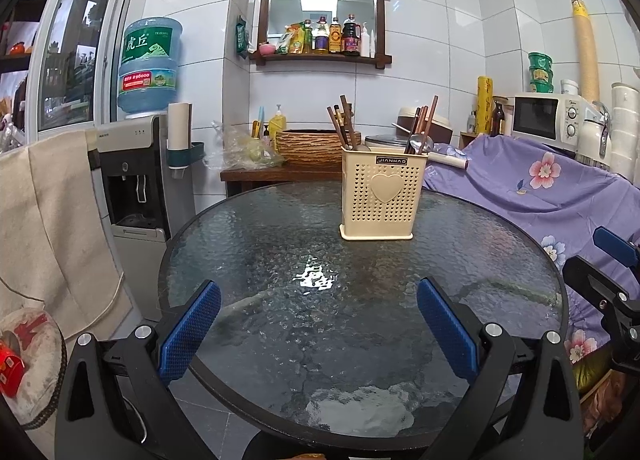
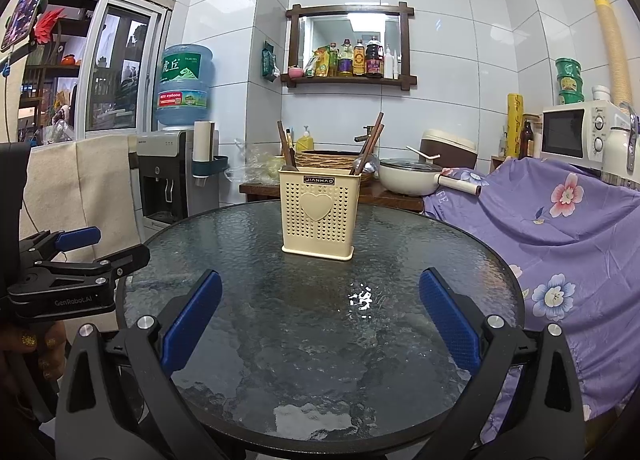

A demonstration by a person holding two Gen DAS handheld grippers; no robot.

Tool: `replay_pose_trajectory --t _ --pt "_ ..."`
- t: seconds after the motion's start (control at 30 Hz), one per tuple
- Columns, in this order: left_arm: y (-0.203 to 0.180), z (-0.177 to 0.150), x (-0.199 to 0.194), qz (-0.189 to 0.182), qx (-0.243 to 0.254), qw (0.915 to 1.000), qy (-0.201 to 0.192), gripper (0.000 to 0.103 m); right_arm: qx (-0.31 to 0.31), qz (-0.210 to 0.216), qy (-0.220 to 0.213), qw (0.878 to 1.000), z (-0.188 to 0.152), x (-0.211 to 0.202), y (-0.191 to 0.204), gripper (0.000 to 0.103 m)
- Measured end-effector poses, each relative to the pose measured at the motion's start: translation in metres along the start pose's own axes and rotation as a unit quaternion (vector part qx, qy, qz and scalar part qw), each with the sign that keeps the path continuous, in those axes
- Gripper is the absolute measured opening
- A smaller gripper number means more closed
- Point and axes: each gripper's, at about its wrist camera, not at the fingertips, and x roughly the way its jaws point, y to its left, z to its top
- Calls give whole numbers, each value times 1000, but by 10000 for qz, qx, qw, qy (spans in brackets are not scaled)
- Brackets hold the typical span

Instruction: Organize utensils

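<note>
One cream utensil holder (image 1: 382, 196) is standing on the glass surface (image 1: 280, 244), chopsticks (image 1: 340, 124) and spoons (image 1: 422, 142) poking above it; exact count unclear. Left gripper (image 1: 318, 326) and right gripper (image 2: 320, 320) are hovering near the holder, both wide apart, empty. Sticks probably light, stiff, slick; best pinched mid-shaft.

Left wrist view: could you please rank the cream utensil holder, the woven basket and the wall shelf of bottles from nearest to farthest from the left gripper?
From the left gripper:
1. Cream utensil holder, on the glass table, slightly right of centre.
2. Woven basket, on the wooden bench behind the table.
3. Wall shelf of bottles, high on the tiled wall.
</note>
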Motion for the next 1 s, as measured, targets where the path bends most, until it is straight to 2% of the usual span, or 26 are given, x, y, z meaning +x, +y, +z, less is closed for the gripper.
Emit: replay_pose_trajectory --t 0.43,0.7,1.0 --pt "0 1 -2 40 42 10000 1 97 6 -1 -1 10000 0 0 1 97" --pt "2 1 -3 -72 -49 10000 10 97 1 0 5 10000 0 0 1 97" --pt "1 1 -1 26 55 9999 88 97 -1 4 12 10000 -1 -1 1 97"
